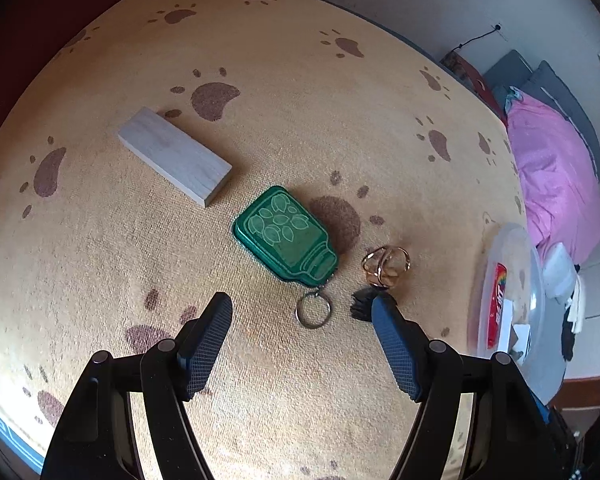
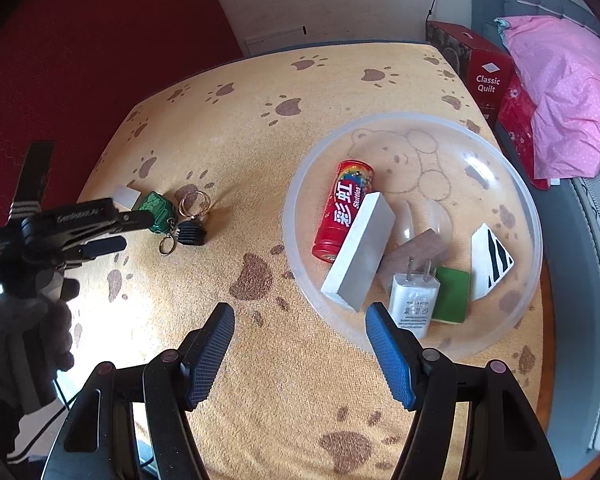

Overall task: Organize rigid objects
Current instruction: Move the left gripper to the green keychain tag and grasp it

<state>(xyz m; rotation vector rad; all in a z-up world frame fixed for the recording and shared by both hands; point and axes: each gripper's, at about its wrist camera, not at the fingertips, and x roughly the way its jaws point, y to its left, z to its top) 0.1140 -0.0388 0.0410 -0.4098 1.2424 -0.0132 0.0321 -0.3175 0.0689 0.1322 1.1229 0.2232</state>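
The clear bowl (image 2: 500,184) at two o'clock holds a Skittles tube (image 2: 342,210), white block (image 2: 360,252) and charger (image 2: 414,300); both the left gripper (image 1: 302,312) and right gripper (image 2: 300,322) gape wide above the table (image 2: 260,92).

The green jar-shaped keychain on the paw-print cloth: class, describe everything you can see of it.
The green jar-shaped keychain is a flat case that looks like hard plastic or metal, with pale leaf outlines on its face and a ribbed neck like a jar lid. A short link joins it to a silver split ring. It lies flat on the paw-print cloth, between the grey block and the gold rings, touching neither. The open left gripper hovers near its ring.
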